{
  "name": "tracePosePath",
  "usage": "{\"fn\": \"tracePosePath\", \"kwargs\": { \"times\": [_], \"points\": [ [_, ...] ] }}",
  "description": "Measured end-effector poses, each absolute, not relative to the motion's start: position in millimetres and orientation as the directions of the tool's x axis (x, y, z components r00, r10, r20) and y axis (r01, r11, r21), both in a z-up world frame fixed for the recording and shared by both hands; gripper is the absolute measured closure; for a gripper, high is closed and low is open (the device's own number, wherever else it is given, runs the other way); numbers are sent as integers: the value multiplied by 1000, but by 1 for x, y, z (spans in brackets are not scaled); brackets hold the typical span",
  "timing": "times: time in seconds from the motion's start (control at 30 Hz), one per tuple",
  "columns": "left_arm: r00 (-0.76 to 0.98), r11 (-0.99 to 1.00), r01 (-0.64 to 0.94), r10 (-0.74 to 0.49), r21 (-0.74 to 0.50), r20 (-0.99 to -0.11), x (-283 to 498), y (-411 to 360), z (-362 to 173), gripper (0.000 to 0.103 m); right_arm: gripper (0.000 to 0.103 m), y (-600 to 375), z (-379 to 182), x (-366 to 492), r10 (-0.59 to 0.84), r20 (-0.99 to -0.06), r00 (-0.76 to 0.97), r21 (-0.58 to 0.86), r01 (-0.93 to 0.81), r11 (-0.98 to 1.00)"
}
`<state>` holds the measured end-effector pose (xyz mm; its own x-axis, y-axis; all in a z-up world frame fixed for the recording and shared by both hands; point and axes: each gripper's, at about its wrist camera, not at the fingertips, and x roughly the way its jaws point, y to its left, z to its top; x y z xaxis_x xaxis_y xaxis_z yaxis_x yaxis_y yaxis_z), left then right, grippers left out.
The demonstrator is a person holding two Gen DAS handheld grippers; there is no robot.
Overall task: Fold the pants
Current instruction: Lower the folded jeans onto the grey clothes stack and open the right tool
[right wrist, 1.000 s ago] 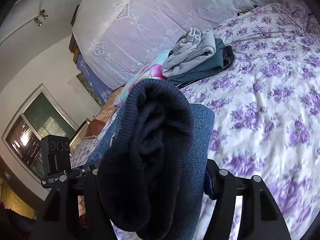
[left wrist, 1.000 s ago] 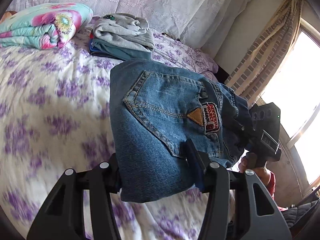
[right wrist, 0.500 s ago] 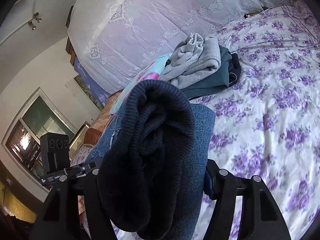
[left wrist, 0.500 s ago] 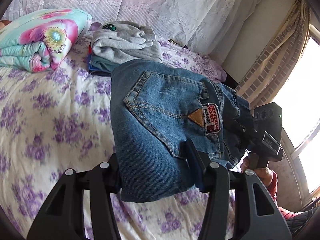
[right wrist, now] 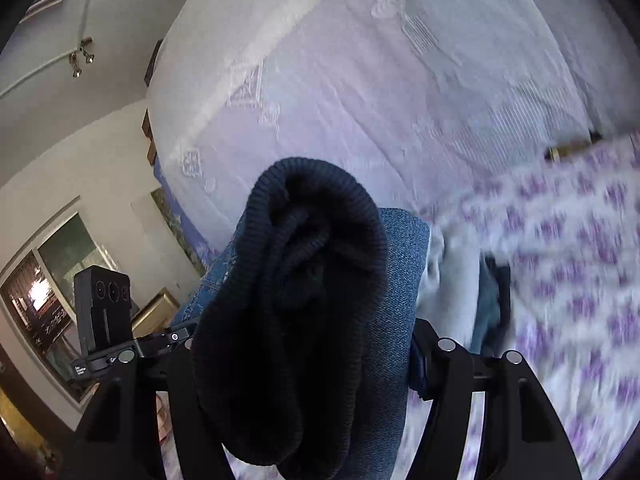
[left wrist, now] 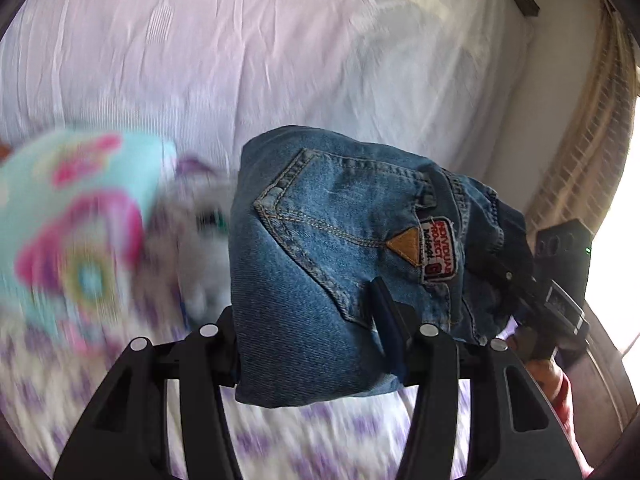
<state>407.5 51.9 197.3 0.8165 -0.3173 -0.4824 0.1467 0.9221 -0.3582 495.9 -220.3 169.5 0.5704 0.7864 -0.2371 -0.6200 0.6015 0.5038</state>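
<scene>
The folded blue jeans (left wrist: 320, 264), with a back pocket and a red and white patch, hang in the air above the bed. My left gripper (left wrist: 312, 340) is shut on one end of the bundle. My right gripper (right wrist: 304, 344) is shut on the other end, where the dark ribbed knit waistband (right wrist: 296, 304) bulges out over the denim (right wrist: 396, 280). The right gripper also shows at the right of the left wrist view (left wrist: 556, 292), and the left gripper at the left of the right wrist view (right wrist: 104, 320).
A grey and teal pile of folded clothes (right wrist: 468, 292) lies on the purple-flowered bedsheet (right wrist: 580, 272) just beyond the jeans. A folded floral blanket (left wrist: 76, 232) lies left of it. A white lace-covered headboard (left wrist: 280, 60) rises behind. A curtain and bright window (left wrist: 600, 140) are at the right.
Both grippers have carried the jeans forward and up toward the clothes pile and headboard. The pile and blanket are now much closer and blurred. The grip has not changed.
</scene>
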Motion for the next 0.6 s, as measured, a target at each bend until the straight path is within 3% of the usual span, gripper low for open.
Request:
{"fn": "tracePosePath", "kwargs": {
  "times": [0.1,0.17,0.27,0.3,0.33,0.37,0.4,0.43,0.5,0.6],
  "points": [
    [831,923,77,-268,-376,-488,465,66,216,48,37,-207,177,556,788,-243,566,543,-594,593],
    [818,922,18,-236,-387,-524,502,76,210,47,37,-197,160,600,784,-298,545,582,-547,602],
    [726,902,-138,-189,-409,-661,561,91,151,41,33,-183,84,662,720,-515,465,655,-328,680],
    [686,898,-182,-176,-401,-706,572,93,127,41,27,-183,61,670,703,-544,458,653,-295,697],
    [639,891,-219,-176,-397,-749,582,96,96,34,23,-187,45,672,730,-497,469,672,-324,665],
    [657,872,-222,-197,-436,-727,582,102,75,29,17,-191,41,671,753,-458,472,683,-354,638],
    [690,853,-219,-207,-473,-693,577,109,69,14,16,-193,41,669,759,-449,471,685,-364,631],
    [692,842,-213,-228,-495,-685,576,113,65,10,16,-193,43,667,757,-454,469,678,-369,636],
    [684,826,-203,-264,-526,-680,575,119,64,10,13,-190,54,662,735,-480,478,632,-393,668],
    [694,851,-206,-221,-482,-685,566,114,77,13,11,-189,80,649,674,-495,549,538,-416,734]
  ]
}}
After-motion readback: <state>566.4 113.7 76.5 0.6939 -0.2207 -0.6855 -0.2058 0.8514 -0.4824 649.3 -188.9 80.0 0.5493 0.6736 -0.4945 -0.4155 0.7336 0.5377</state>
